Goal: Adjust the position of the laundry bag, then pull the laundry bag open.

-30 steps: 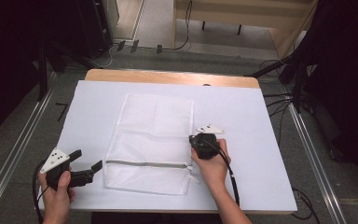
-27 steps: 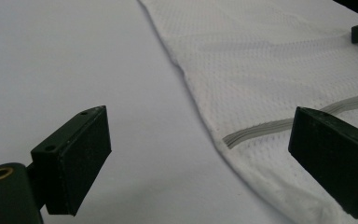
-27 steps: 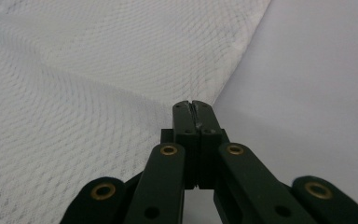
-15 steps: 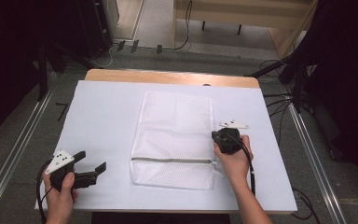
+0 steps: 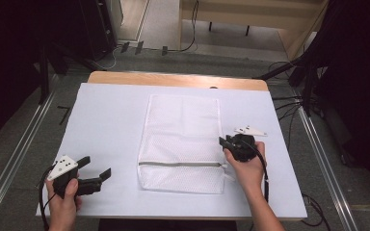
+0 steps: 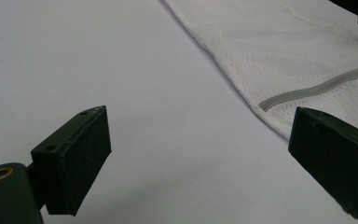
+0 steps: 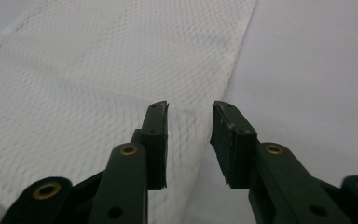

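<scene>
A white mesh bag (image 5: 180, 139) lies flat on the white table cover (image 5: 106, 120), with its grey zipper (image 5: 178, 164) running across near the front end. My right gripper (image 5: 223, 141) sits at the bag's right edge, just above the zipper line. In the right gripper view its jaws stand a little apart (image 7: 190, 109) over the mesh bag's (image 7: 98, 84) edge, gripping nothing. My left gripper (image 5: 96, 166) rests open at the front left, well clear of the bag. The left gripper view has its wide-apart jaws (image 6: 200, 140) above bare cover, the bag (image 6: 298, 56) and zipper (image 6: 317, 86) beyond.
A strip of wooden tabletop (image 5: 173, 79) shows past the far edge of the cover. Metal rails run along the floor on the left (image 5: 14, 144) and right (image 5: 323, 159). Cables (image 5: 289, 103) trail on the floor at the far right.
The bag slid to the right across the cover with my right gripper, then stopped. The right jaws now stand apart. My left gripper drifted slightly toward the front.
</scene>
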